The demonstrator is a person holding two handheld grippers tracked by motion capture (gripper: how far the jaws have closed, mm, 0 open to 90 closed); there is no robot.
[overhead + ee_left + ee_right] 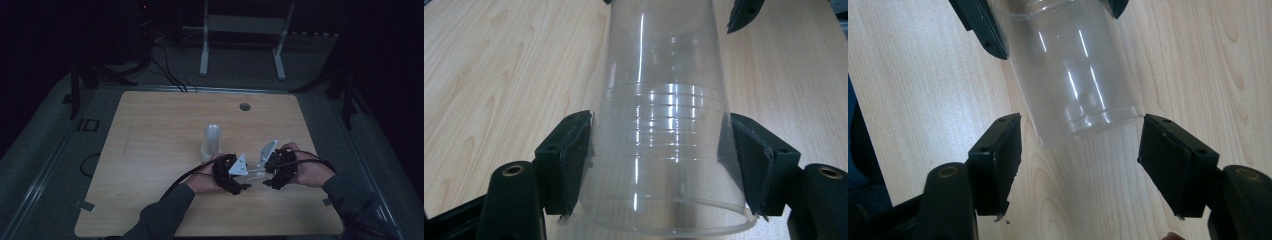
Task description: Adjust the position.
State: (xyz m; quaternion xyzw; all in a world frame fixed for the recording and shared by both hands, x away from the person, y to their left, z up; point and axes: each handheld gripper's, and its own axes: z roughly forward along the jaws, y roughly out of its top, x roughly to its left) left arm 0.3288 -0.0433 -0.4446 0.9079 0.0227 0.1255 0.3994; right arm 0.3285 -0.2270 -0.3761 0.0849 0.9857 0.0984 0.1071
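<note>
Overhead, in the dim high view, a pale wooden table carries a second clear plastic cup standing upturned near its middle, while both hands meet just in front of it: the left gripper and the right gripper face each other, and between them lies a clear plastic cup with ribbed rings near its rim, hard to make out in the gloom. Next, the left gripper view looks along that cup, which lies lengthwise away from the camera above the wood grain; the black jaws pinch it near its wide rim, both pads pressed against its wall, and a tip of the other gripper shows at the top right. Finally, the right gripper view shows the cup's closed base end pointing toward the camera, with the left gripper's jaws clamped on it farther up; the right gripper's own jaws stand spread to either side of the base, clear of the plastic with wood visible in the gaps.
</note>
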